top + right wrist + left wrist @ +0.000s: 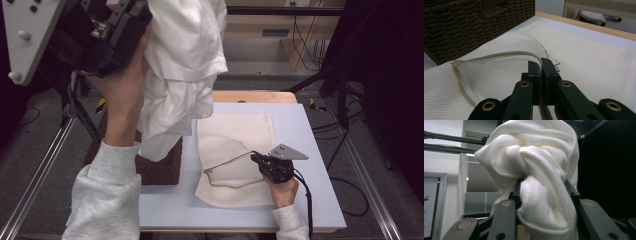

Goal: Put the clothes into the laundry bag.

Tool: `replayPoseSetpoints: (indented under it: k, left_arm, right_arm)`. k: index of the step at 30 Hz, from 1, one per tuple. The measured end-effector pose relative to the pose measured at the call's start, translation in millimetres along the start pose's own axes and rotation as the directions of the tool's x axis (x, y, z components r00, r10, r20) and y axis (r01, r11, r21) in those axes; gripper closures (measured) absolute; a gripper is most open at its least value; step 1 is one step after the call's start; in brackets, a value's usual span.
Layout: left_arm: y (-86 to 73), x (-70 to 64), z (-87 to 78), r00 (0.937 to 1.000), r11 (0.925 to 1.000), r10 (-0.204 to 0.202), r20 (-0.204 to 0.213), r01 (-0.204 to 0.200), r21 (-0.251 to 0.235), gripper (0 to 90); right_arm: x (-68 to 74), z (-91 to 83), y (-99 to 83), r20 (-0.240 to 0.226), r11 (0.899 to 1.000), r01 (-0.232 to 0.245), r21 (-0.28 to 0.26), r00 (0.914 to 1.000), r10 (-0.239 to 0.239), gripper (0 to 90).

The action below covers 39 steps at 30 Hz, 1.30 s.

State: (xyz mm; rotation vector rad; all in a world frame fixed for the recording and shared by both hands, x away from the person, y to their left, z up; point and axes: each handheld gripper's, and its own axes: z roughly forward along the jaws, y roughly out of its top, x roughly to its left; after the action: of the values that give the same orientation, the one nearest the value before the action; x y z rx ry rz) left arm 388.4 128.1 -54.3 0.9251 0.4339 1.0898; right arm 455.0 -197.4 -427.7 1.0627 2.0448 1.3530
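Observation:
A white knitted garment [180,65] hangs bunched from my left gripper [142,15], held high over the table's left side above the basket. In the left gripper view the garment [536,170] fills the space between the jaws, which are shut on it. A cream mesh laundry bag [235,155] lies flat on the pale blue table top [310,150]. My right gripper [254,157] is shut on the bag's zipper edge [506,55], lifting the upper flap so the mouth gapes toward the left.
A dark brown wicker basket [162,167] stands at the table's left, under the hanging garment, also seen in the right gripper view as the wicker basket [474,22]. The wooden table edge [255,96] runs along the far side. Cables and a dark stand lie at right.

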Motion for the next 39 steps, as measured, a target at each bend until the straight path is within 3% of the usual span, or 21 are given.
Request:
replayPoseSetpoints:
  k: [9,16,20,23,27,29,30,33,37,39]
  left_arm:
    - [-1.8,-37.1,13.1,0.9969,0.9993,-0.034,0.071,0.035,-0.016,63.2]
    - [-15.1,-61.2,14.2,0.9855,0.9947,-0.102,0.135,0.102,0.007,63.2]
    - [-33.7,-67.6,-4.3,0.9768,0.9921,-0.124,0.175,0.118,0.044,63.2]
    - [-51.2,-64.9,-21.4,0.9667,0.9855,-0.156,0.203,0.139,0.097,63.1]
    - [-78.4,-61.3,-43.8,0.9534,0.9754,-0.167,0.251,0.123,0.183,63.0]
    - [-85.5,-60.7,-50.5,0.9531,0.9736,-0.162,0.256,0.112,0.199,63.0]
    - [-99.0,-60.2,-62.1,0.9499,0.9673,-0.167,0.264,0.105,0.231,63.0]
    - [-118.4,-60.3,-76.7,0.9487,0.9585,-0.153,0.277,0.074,0.275,63.0]
    - [-141.5,-60.6,-93.7,0.9423,0.9425,-0.147,0.301,0.041,0.332,63.0]
    - [-152.5,-61.2,-102.7,0.9383,0.9311,-0.145,0.314,0.022,0.364,62.9]
  right_arm:
    - [-4.2,-2.2,-0.1,0.004,1.0,-0.01,-0.015,0.9999,0.01,87.1]
    - [-7.2,-0.8,-1.7,0.013,1.0,-0.016,-0.015,0.9998,0.017,87.2]
    - [-9.6,-1.4,-2.8,0.023,1.0,-0.022,-0.013,0.9995,0.022,87.1]
    - [-11.9,-0.9,-3.4,0.028,0.999,-0.029,-0.014,0.9992,0.03,87.1]
    - [-12.5,1.1,-3.9,0.029,0.999,-0.037,-0.011,0.9989,0.038,87.1]
    - [-12.4,1.4,-3.9,0.03,0.999,-0.04,-0.009,0.9987,0.04,87.1]
    - [-12.9,1.9,-4.0,0.033,0.999,-0.041,-0.007,0.9986,0.041,87.1]
    - [-13.5,3.0,-4.1,0.032,0.999,-0.04,-0.007,0.9987,0.04,87.1]
    - [-13.1,3.9,-3.6,0.033,0.999,-0.044,-0.008,0.9985,0.044,87.1]
    - [-13.2,4.0,-3.4,0.036,0.999,-0.041,-0.01,0.9985,0.041,87.1]
